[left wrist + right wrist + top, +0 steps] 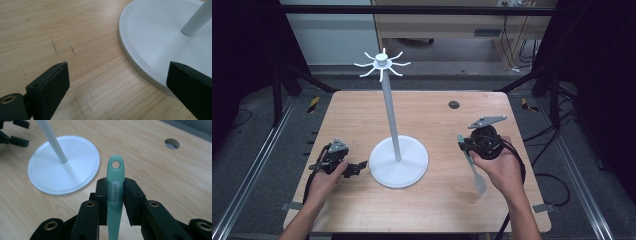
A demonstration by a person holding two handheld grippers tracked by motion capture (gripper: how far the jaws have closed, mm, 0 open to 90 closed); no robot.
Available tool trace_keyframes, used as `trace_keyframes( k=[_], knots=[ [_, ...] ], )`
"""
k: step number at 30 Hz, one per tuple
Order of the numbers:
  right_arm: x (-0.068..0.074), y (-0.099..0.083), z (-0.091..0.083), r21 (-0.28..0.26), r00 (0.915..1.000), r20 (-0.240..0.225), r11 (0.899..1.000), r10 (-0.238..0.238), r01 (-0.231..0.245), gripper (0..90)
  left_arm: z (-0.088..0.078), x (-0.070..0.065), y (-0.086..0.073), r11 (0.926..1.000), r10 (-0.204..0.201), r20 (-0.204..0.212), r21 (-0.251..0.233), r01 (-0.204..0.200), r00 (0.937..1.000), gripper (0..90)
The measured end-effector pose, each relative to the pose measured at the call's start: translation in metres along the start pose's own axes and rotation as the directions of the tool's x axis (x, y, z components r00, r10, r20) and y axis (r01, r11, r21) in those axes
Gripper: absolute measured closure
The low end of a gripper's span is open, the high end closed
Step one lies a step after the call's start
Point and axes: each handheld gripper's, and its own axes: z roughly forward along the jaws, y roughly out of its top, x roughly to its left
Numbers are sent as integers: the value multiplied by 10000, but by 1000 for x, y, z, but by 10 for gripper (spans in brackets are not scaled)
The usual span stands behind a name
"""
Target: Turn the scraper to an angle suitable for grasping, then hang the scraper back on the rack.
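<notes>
Right gripper (115,195) is clenched on the mint-green spatula (115,192), my pads pinching the handle just below its hang hole, hole end pointing away from the jaws. In the high view the right gripper (464,145) sits in the hand over the right half of the table (492,210), and the spatula (475,175) hangs off the jaws with its blade toward the near edge, clear of the wood as far as I can tell. Left gripper (117,82) is released: jaws spread wide, nothing between them, bare tabletop under one and the rim of the white stand base (150,37) under the other. High view puts the left gripper (357,166) low at the table, just beside the base (398,162); touching or not, I cannot tell. White pole (390,107) rises from the base centre to a ring of curved hooks (382,64), all bare. Small round cable hole (454,104) in the table, far right of the pole.
</notes>
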Motion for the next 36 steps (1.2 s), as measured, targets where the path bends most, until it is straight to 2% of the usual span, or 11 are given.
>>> trace_keyframes(
  k=[3, 11, 22, 28, 36],
  knots=[
    [2, 5, -7, -370, 10000, -55, 9993, -70, 68, 745, 0, 1, 0, 10000, -44, -23, -13, 44, 10000, 43],
    [4, 16, -16, -926, 9999, -135, 9957, -62, 49, 745, 0, 1, 0, 10000, -52, -23, -20, 52, 10000, 43],
    [8, 25, -25, -1726, 9995, -326, 9850, -27, -30, 745, 0, 1, 0, 9999, -103, -5, -29, 103, 9999, 43],
    [12, 32, -33, -2219, 9992, -391, 9750, 60, -145, 744, 0, 1, 0, 10000, -92, -23, -21, 92, 10000, 43],
    [21, 47, -44, -2958, 9987, -496, 9548, 151, -291, 744, -1, 2, 0, 9999, -122, -19, -84, 122, 9999, 43]
  ],
)
